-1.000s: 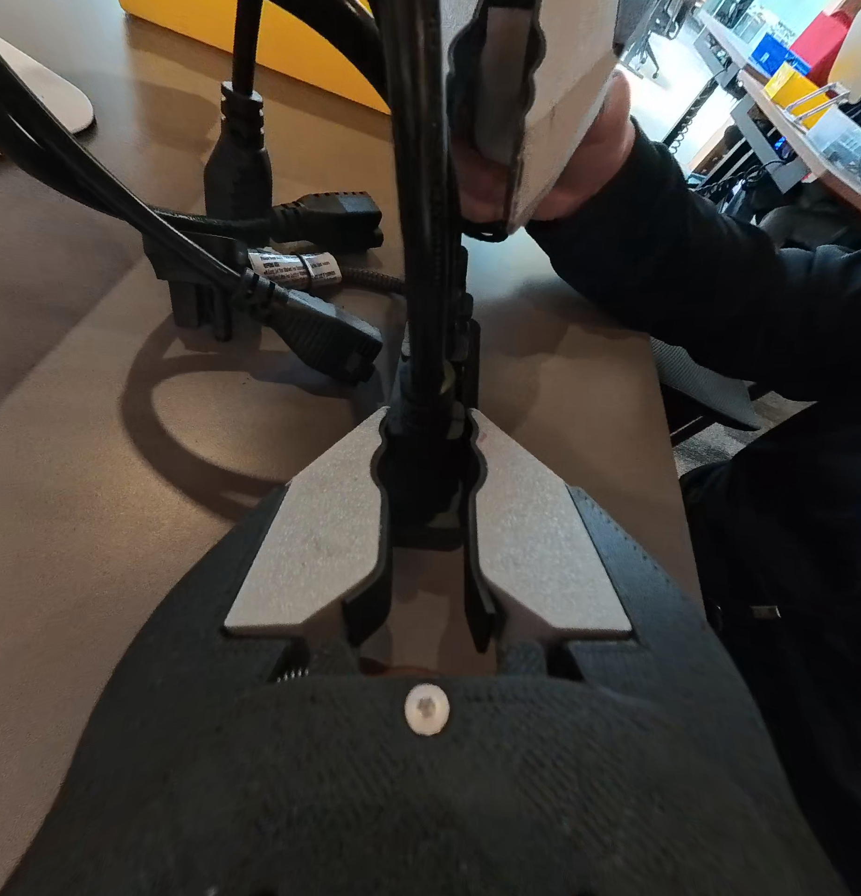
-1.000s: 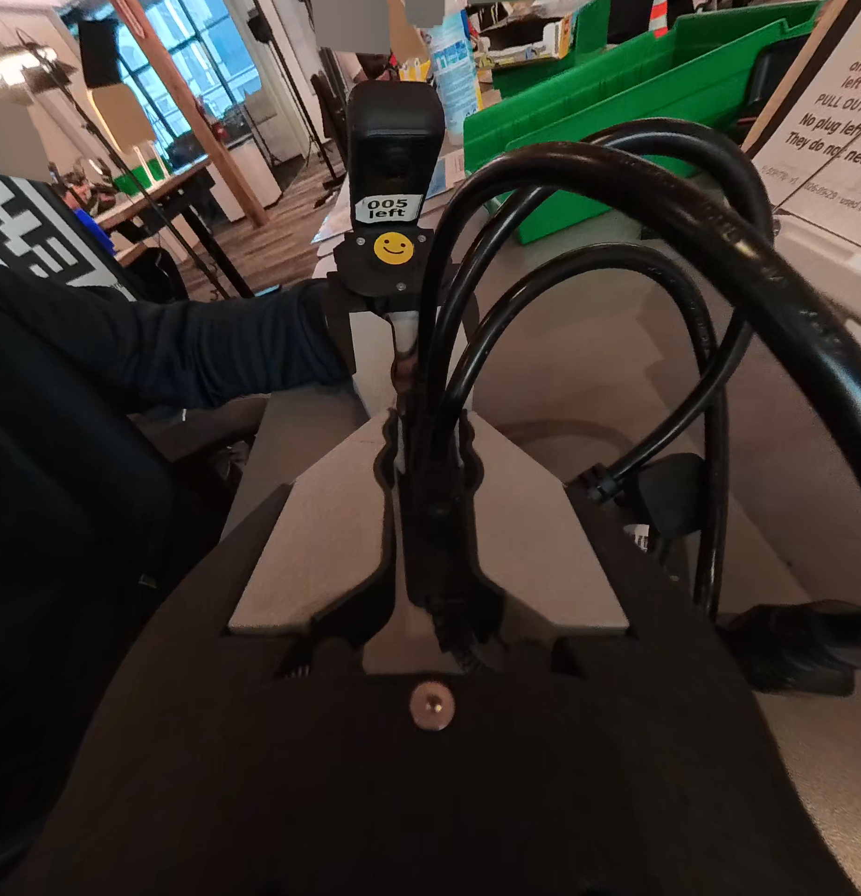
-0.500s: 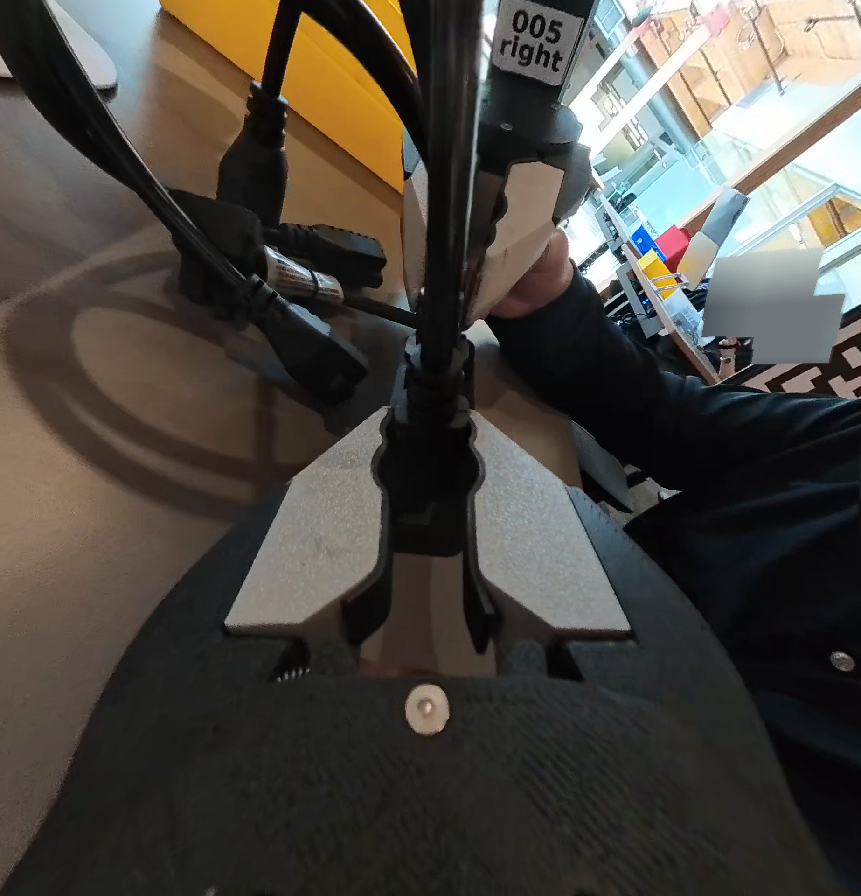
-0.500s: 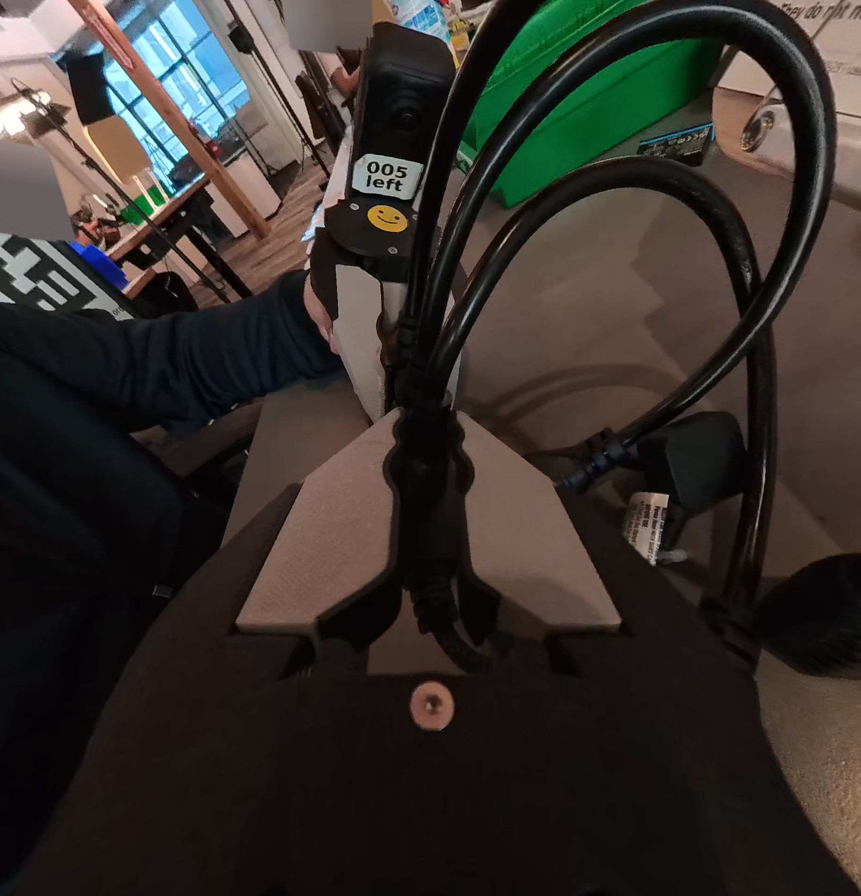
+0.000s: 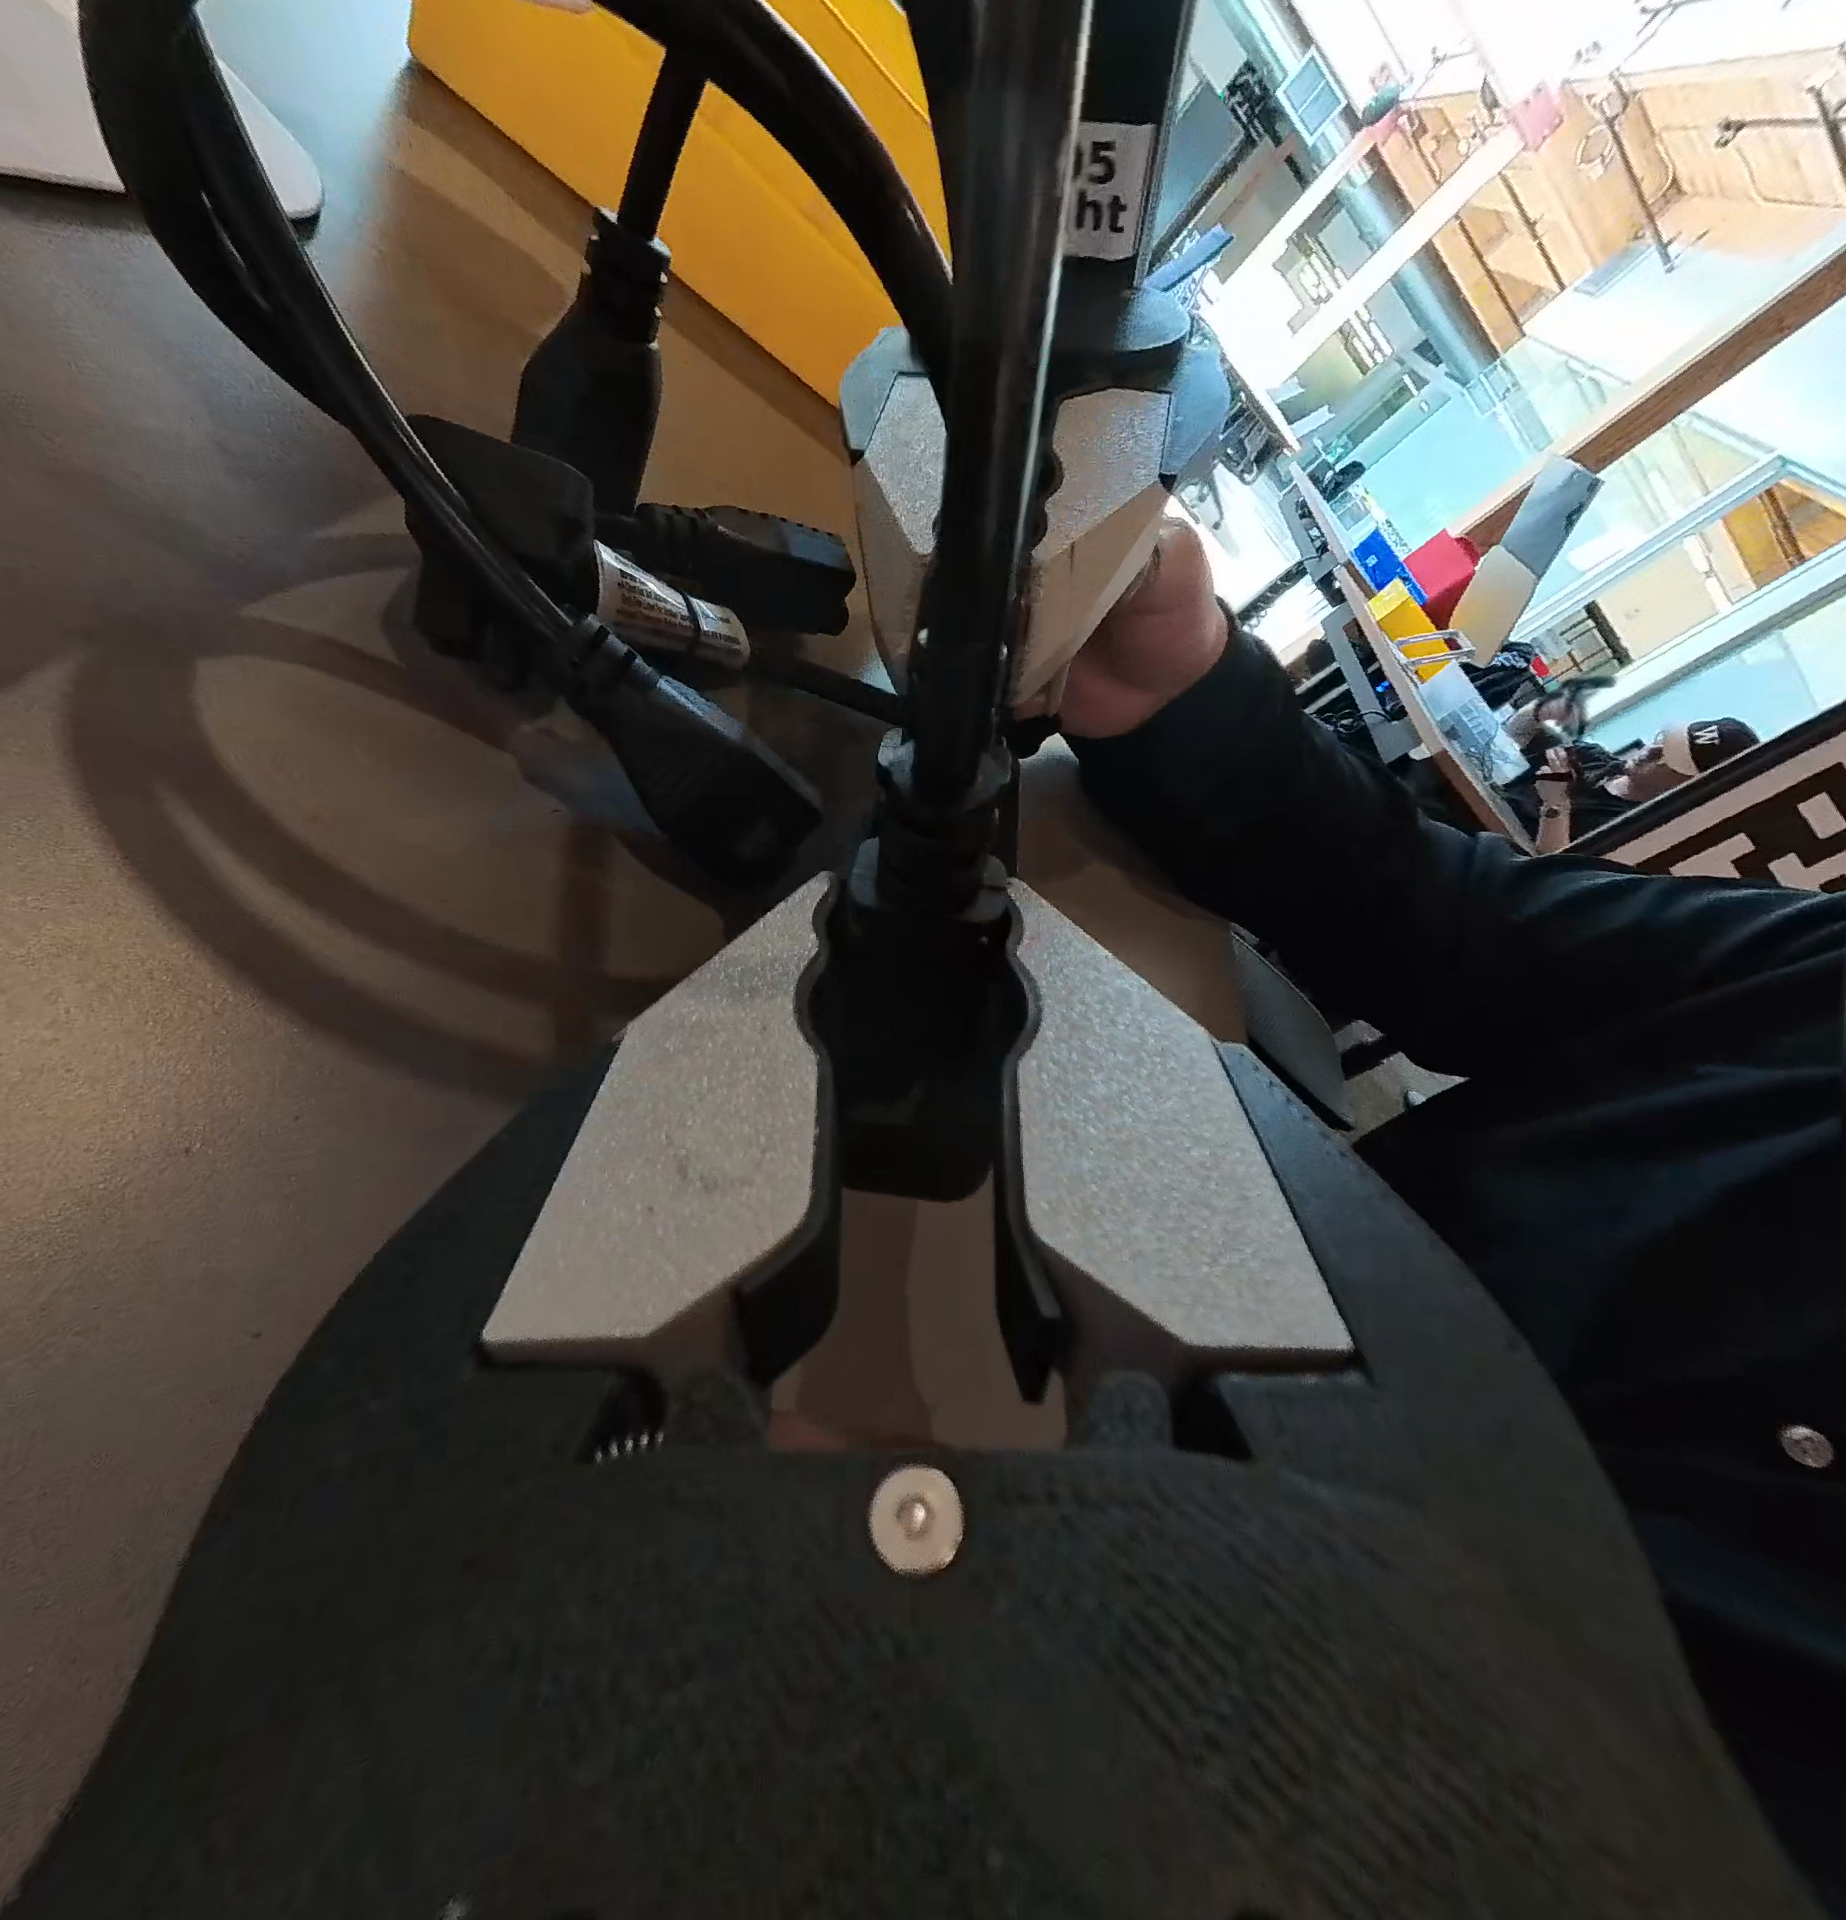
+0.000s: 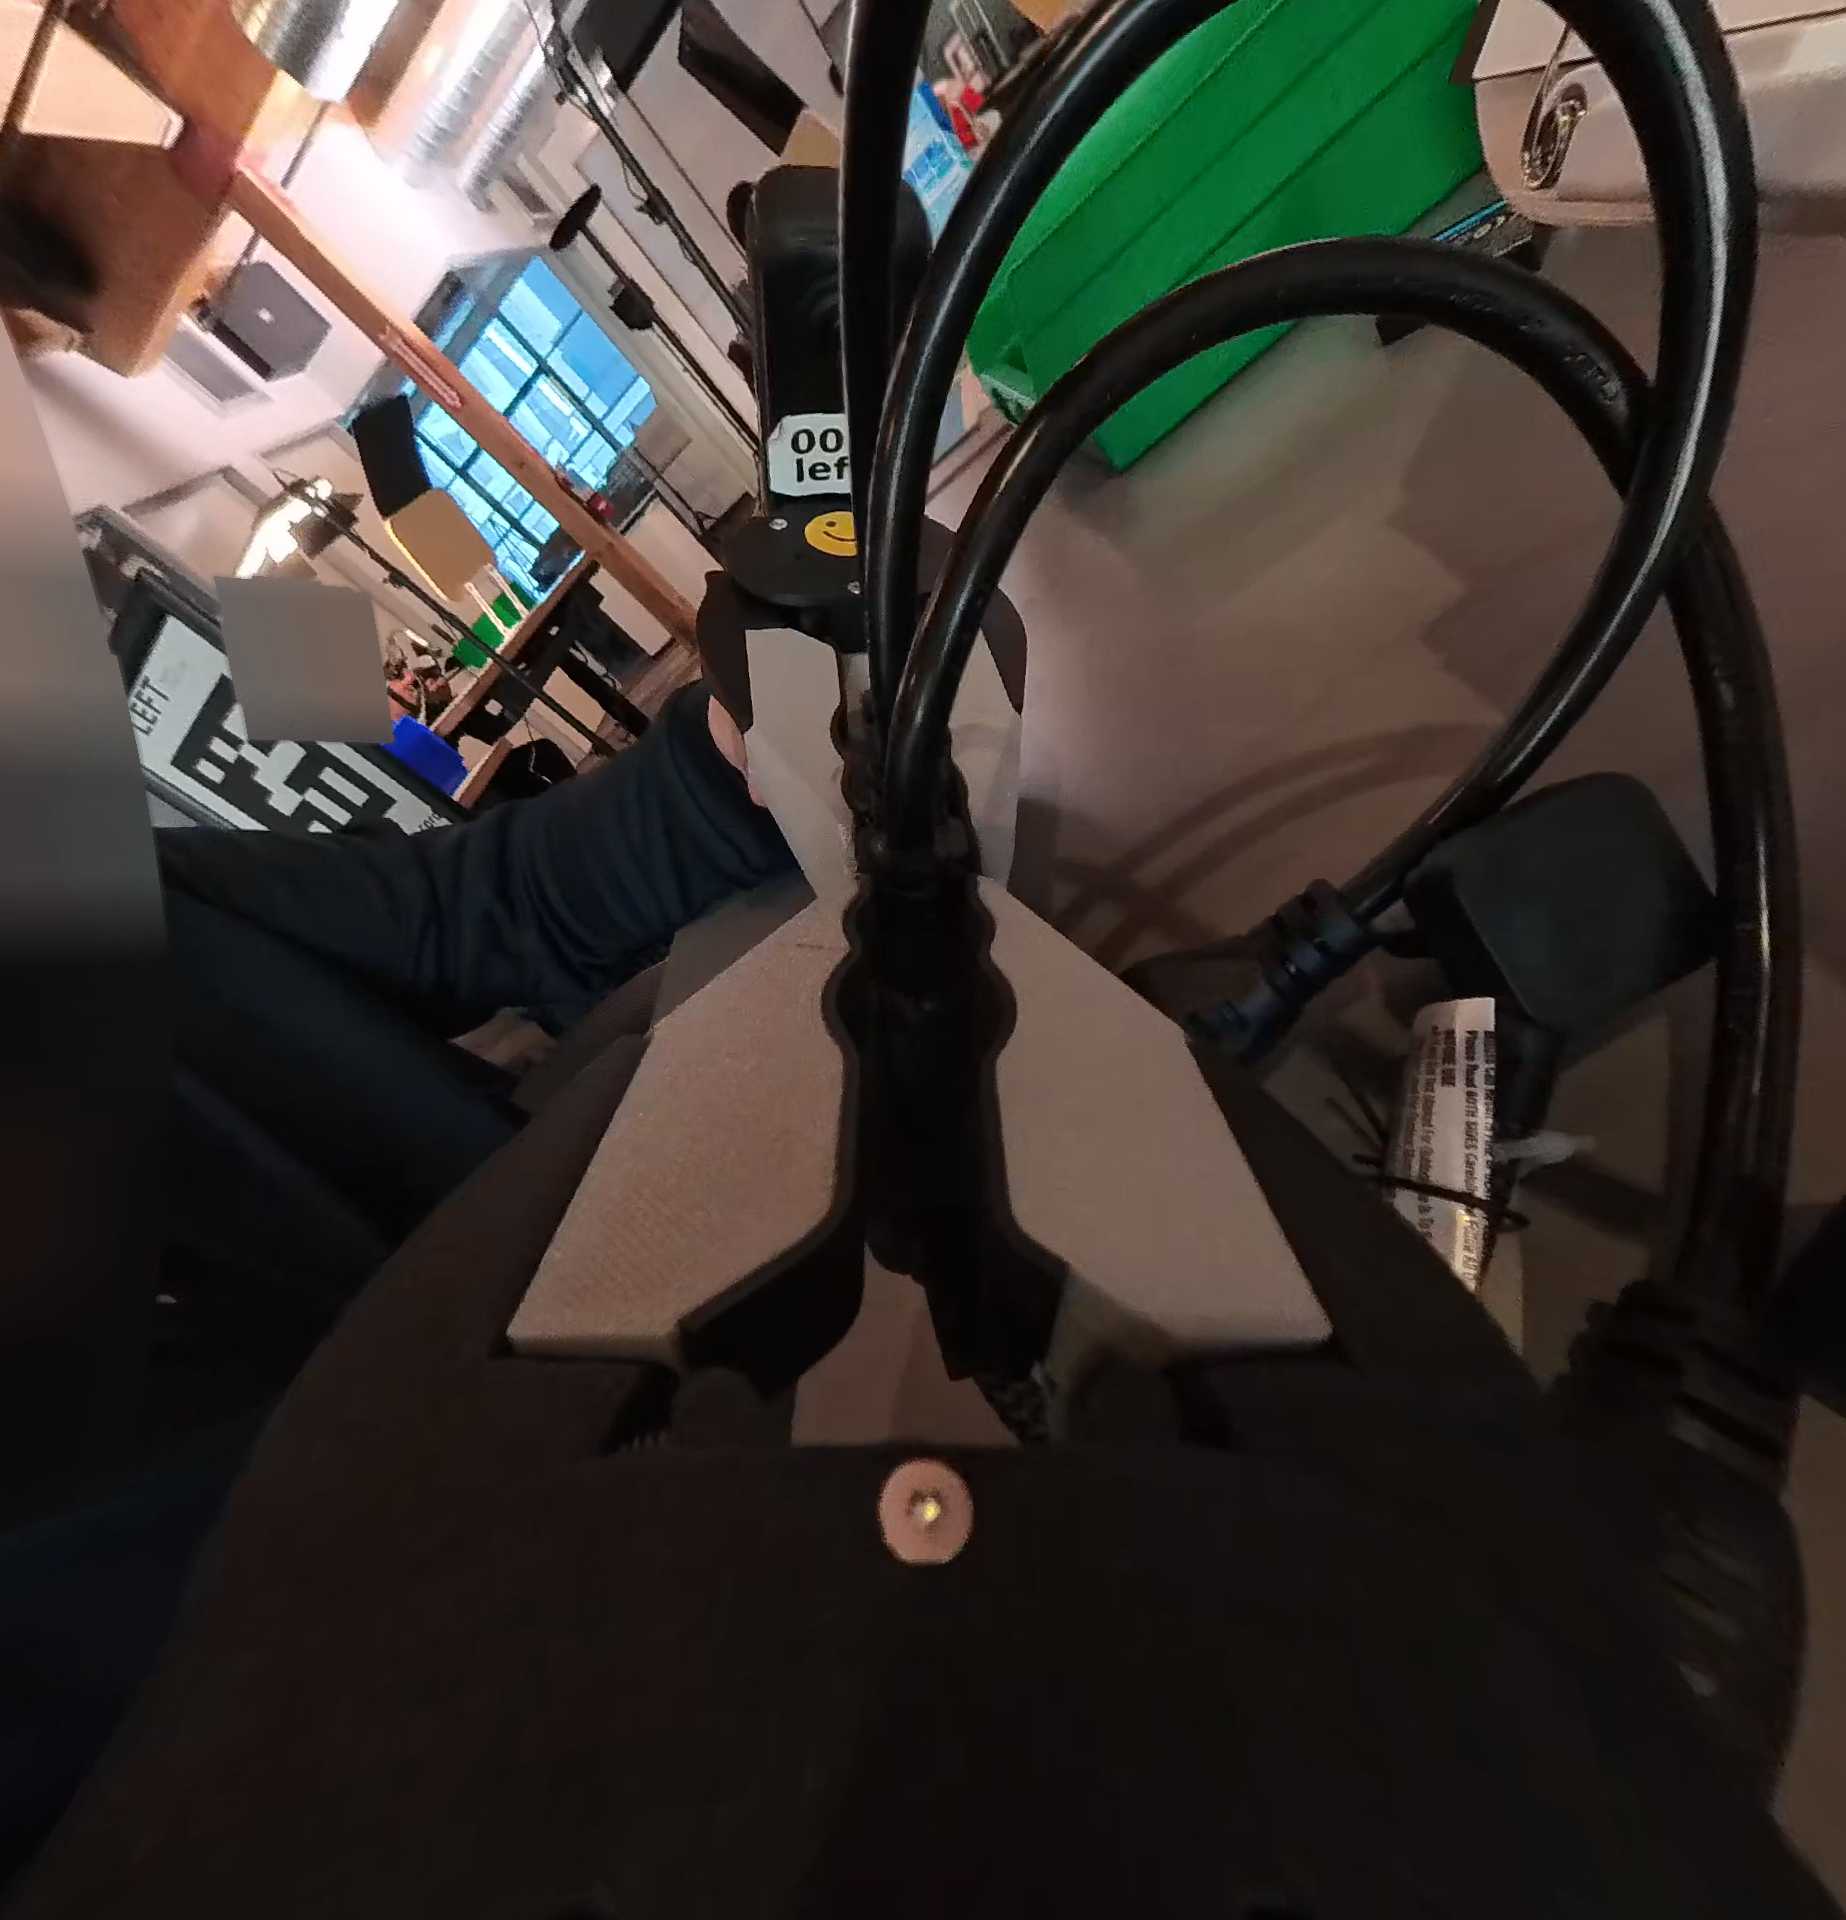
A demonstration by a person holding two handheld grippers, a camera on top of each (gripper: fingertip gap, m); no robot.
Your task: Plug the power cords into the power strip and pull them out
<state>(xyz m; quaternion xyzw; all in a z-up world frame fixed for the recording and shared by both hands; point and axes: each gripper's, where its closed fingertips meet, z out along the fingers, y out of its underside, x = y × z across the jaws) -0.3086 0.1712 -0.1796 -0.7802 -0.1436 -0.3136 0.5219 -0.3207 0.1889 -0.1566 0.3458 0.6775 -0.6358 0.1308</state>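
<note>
claw [image 5: 914,914]: grey fingers, black base, silver screw | sleeve [image 5: 1418,914]: dark

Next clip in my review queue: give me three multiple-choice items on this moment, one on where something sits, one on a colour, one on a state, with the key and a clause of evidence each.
1. Where does the white-tagged cord lie?
A. on the tabletop
B. in the bin
C. on the floor

2. What colour is the bin behind the cord loops?
A. red
B. green
C. blue

3. How is the left gripper?
A. wide open, bare
B. lying on the table
C. closed on a black plug

Key: 1 A, the tag rests on the brown table; 2 B, its walls are bright green; 3 C, both fingers flank and press the plug body.
</note>
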